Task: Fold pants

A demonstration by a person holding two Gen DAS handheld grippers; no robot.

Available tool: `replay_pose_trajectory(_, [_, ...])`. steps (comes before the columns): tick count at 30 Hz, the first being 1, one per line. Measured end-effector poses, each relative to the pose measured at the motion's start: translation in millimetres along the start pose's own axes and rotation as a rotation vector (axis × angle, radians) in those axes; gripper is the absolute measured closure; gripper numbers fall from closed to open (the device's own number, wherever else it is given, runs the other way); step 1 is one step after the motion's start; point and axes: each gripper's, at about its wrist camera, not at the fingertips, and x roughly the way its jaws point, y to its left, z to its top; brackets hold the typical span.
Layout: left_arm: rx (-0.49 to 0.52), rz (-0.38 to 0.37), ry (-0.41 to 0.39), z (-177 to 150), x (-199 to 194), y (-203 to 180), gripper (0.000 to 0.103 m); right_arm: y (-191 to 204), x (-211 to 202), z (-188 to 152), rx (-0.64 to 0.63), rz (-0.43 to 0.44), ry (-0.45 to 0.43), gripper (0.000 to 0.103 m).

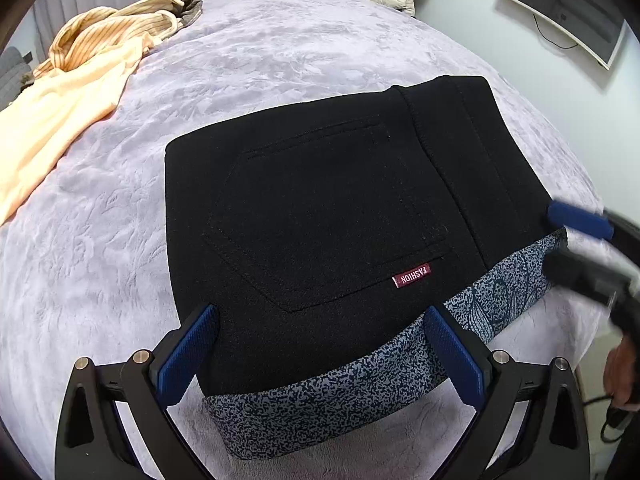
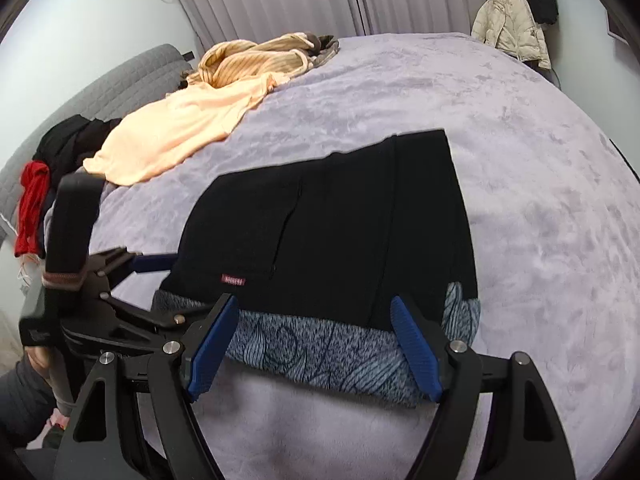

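Observation:
Black pants [image 1: 320, 200] lie folded into a flat rectangle on the lavender bedspread [image 1: 100, 260], back pocket and a red "FASHION" label [image 1: 412, 275] facing up. A blue speckled lining band [image 1: 320, 396] sticks out along the near edge. My left gripper [image 1: 322, 314] hovers open over that near edge, with its blue pads apart and nothing pinched between them. The right gripper [image 1: 580, 240] appears blurred at the pants' right corner. In the right wrist view the pants [image 2: 340, 220] and band [image 2: 320, 352] sit beneath my open right gripper [image 2: 313, 303]. The left gripper [image 2: 154, 263] is at the pants' left corner.
Peach and striped garments [image 1: 80, 64] lie at the bed's far left. Red and black clothes [image 2: 44, 184] rest by a grey headboard [image 2: 120, 80]. A cream jacket [image 2: 512, 20] hangs beyond the bed. A screen [image 1: 568, 8] is on the right wall. A hand [image 1: 624, 372] holds the right gripper.

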Motion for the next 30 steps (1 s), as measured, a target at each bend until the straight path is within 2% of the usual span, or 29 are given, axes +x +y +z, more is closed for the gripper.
replay_pose_trajectory(4, [0.004, 0.008, -0.003, 2, -1, 0, 0.001, 5, 16, 35, -0.049, -0.055, -0.008, 0.022])
replay_pose_trajectory(6, [-0.001, 0.006, -0.003, 4, 1, 3, 0.001, 7, 37, 53, -0.050, -0.077, 0.051, 0.022])
replay_pose_trajectory(9, [0.001, 0.003, -0.003, 4, 0, 4, 0.001, 7, 70, 76, -0.068, -0.128, 0.091, 0.022])
replay_pose_trajectory(14, [0.009, 0.016, -0.020, 5, -7, 4, 0.001, 0, 112, 86, -0.082, -0.176, 0.163, 0.020])
replay_pose_trajectory(17, [0.001, 0.016, -0.034, 10, -15, 11, 0.001, -1, 114, 81, -0.100, -0.173, 0.149, 0.017])
replay_pose_trajectory(21, [-0.060, 0.029, -0.066, 21, -24, 33, 0.001, -5, 111, 77, -0.097, -0.139, 0.127, 0.017])
replay_pose_trajectory(27, [-0.229, 0.136, -0.121, 47, -21, 80, 0.001, -7, 86, 83, -0.028, -0.083, 0.064, 0.017])
replay_pose_trajectory(30, [-0.312, 0.203, -0.113, 61, -7, 104, 0.001, -7, 83, 88, -0.025, -0.089, 0.044, 0.017])
